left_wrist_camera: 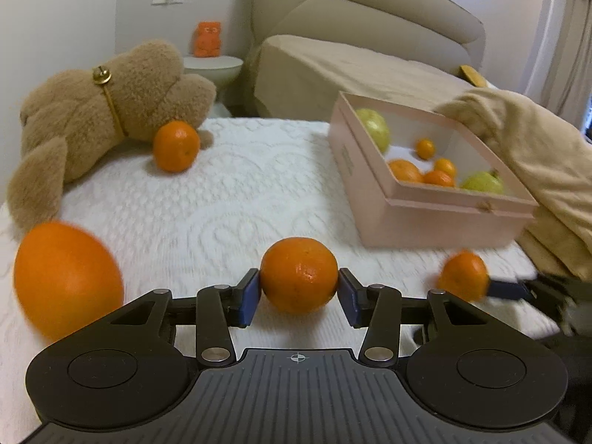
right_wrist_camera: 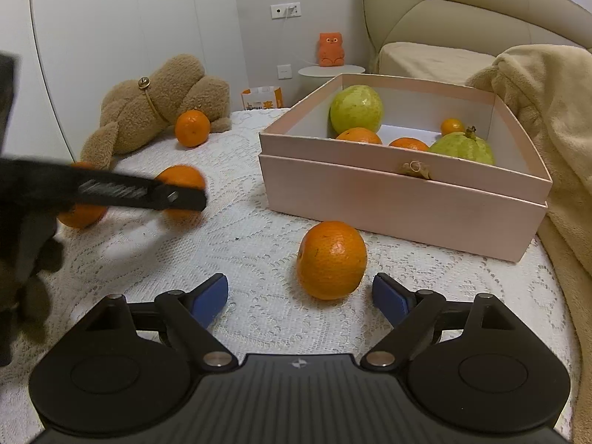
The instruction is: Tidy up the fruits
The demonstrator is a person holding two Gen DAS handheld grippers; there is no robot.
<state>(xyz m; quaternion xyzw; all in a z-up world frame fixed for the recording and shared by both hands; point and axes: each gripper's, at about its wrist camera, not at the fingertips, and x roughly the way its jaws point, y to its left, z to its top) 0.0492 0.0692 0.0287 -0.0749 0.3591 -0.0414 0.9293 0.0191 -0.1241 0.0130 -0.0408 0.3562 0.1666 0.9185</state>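
Note:
My left gripper (left_wrist_camera: 299, 292) is shut on an orange (left_wrist_camera: 299, 275), its blue pads pressing both sides, just above the white cover. The same orange (right_wrist_camera: 181, 179) shows in the right wrist view behind the left gripper's finger. My right gripper (right_wrist_camera: 299, 296) is open, its pads on either side of another orange (right_wrist_camera: 331, 259) that rests on the cover just ahead. That orange (left_wrist_camera: 462, 275) shows at the right of the left wrist view. A pink box (right_wrist_camera: 403, 199) holds two green guavas and several oranges. More oranges lie loose: one (left_wrist_camera: 66, 277) at near left, one (left_wrist_camera: 176, 146) by the teddy.
A brown teddy bear (left_wrist_camera: 92, 118) lies at the far left of the white lace cover (left_wrist_camera: 229, 199). A beige blanket (right_wrist_camera: 547, 118) is heaped on the right against the box. A sofa and a small round table with an orange toy (right_wrist_camera: 331, 50) stand behind.

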